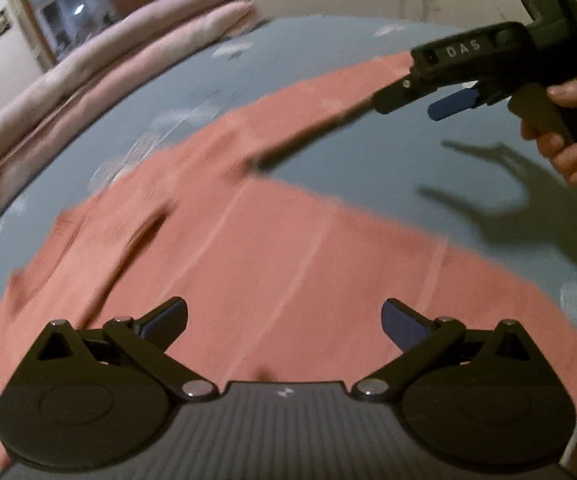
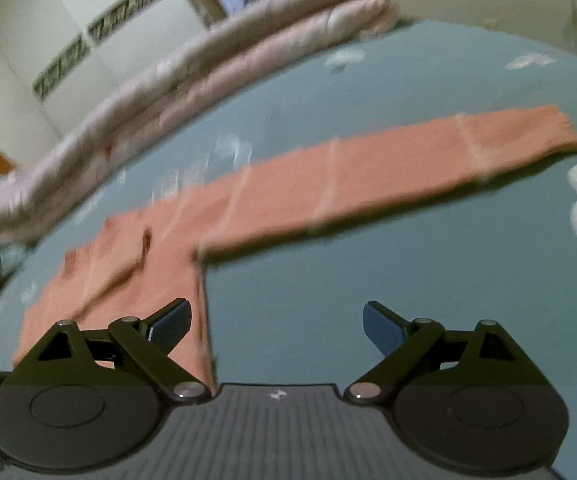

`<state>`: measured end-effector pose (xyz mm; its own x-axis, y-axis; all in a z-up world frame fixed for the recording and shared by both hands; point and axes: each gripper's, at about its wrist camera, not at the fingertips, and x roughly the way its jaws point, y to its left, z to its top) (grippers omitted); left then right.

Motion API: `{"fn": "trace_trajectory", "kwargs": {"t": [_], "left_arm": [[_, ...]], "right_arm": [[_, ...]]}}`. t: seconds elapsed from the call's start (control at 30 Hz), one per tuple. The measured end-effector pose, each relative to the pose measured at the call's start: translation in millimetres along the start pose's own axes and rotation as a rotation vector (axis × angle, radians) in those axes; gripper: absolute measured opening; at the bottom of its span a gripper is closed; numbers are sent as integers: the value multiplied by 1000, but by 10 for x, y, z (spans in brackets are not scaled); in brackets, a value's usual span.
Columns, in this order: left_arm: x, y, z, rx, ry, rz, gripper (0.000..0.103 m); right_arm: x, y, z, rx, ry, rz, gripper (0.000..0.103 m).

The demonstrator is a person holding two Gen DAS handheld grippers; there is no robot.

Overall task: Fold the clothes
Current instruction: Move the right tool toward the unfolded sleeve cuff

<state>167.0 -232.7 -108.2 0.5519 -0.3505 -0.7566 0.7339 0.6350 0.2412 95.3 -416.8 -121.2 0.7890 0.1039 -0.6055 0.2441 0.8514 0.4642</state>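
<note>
**A:** Where do we stand with the jumper?

**B:** It lies flat on the blue-grey bedspread, body spread under our left gripper. One long sleeve stretches straight out to the side, away from the body.

**A:** And our claws?

**B:** Both released. The left one hangs over the middle of the jumper with its jaws wide apart and nothing between them. The right gripper is spread just as wide in its own view, over bare bedspread beside the body's edge. From the left view we see it out by the sleeve end, in our right hand; blur keeps us from telling whether it touches the cloth.

**A:** Why keep the sleeve out like that?

**B:** We judge it is laid straight so that it can be folded back across the body in one clean move. Smoothing first saves us from trapping creases.

**A:** So no fold made yet?

**B:** Not on this side. The far side of the jumper is too blurred to judge. The pink quilt sits folded at the bed's far edge, well apart from our work.
</note>
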Motion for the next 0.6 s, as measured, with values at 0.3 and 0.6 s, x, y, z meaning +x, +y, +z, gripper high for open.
{"fn": "trace_trajectory", "kwargs": {"t": [0.3, 0.6], "left_arm": [[503, -537, 122, 16, 20, -87, 102], [373, -132, 438, -16, 51, -250, 101]], "right_arm": [[-205, -929, 199, 153, -181, -228, 95], [-70, -1440, 603, 329, -174, -194, 94]]}}
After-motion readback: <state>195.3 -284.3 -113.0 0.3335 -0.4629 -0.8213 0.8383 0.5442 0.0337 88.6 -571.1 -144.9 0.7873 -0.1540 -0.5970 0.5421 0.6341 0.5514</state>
